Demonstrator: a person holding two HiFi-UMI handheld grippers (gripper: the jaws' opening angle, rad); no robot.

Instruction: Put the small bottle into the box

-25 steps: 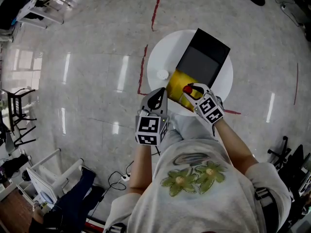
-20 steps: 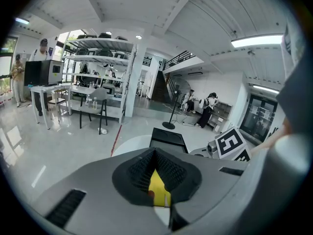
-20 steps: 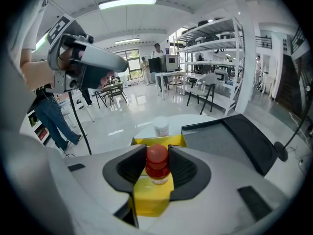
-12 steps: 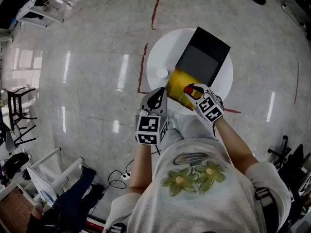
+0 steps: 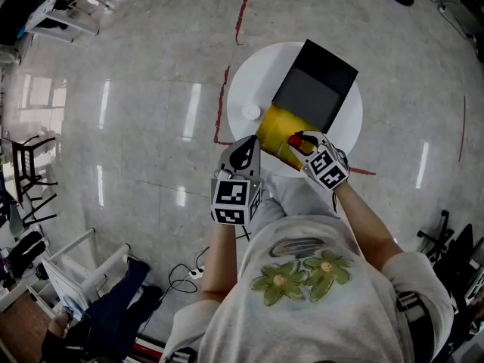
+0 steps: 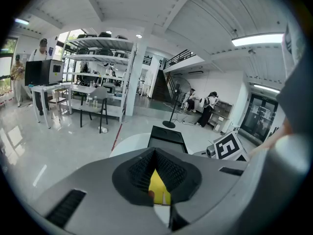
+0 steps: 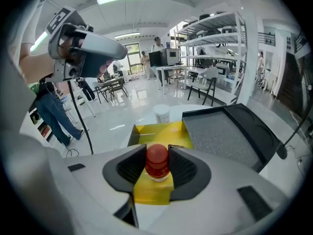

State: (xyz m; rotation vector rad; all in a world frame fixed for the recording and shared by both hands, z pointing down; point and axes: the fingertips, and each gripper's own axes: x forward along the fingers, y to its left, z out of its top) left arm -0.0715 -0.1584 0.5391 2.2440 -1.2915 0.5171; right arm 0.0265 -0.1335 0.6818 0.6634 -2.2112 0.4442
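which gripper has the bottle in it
The right gripper: its jaws clamp the red-capped small bottle over the yellow box, while the left gripper holds nothing.

No readable words, numbers or brands. The left hand-held gripper [image 5: 243, 151] and right hand-held gripper [image 5: 296, 139] show only black-and-white square marker patterns.

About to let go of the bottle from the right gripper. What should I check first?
1. Small bottle clamped in right gripper: ok.
2. Box open, black lid folded back: ok.
3. Bottle over the box's yellow inside, near its edge: ok.
4. Left gripper outside the box, jaws together: ok.
5. White tub beside the box, out of the way: ok.
6. Box floor under the bottle free: cannot tell, the gripper hides it.
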